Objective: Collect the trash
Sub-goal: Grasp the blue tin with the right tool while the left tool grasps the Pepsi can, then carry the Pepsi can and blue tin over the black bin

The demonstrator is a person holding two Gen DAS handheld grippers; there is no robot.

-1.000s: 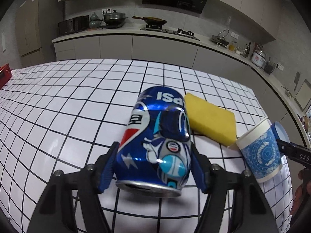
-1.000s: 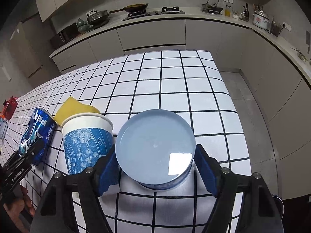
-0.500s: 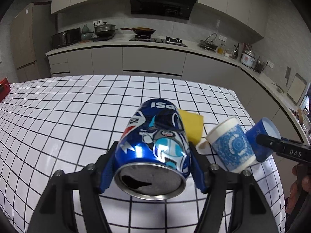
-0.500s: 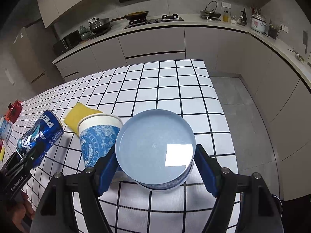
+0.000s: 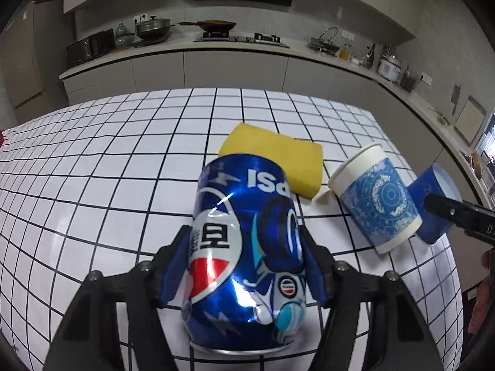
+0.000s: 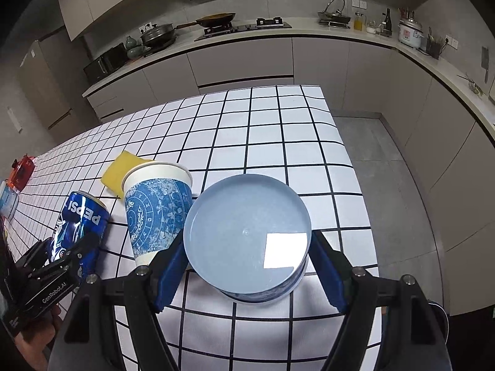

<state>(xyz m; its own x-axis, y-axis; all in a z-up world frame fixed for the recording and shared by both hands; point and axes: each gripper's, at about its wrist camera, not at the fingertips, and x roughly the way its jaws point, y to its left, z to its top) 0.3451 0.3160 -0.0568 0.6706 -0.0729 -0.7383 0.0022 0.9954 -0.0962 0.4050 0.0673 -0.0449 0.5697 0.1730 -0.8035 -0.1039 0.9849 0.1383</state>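
The left tool (image 5: 244,275) clamps a blue Pepsi can (image 5: 247,256) above the tiled worktop (image 5: 92,185), near a yellow sponge (image 5: 278,157). The right tool (image 6: 247,275) grips a blue paper cup (image 6: 247,235) beside a patterned white cup (image 6: 154,207), near the worktop's right edge; open tiles lie ahead.

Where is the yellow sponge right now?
The yellow sponge lies flat on the checked table, just beyond the Pepsi can and left of the patterned paper cup.

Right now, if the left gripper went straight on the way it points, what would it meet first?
Likely the yellow sponge, lying just beyond the Pepsi can that the left gripper holds; depth is uncertain.
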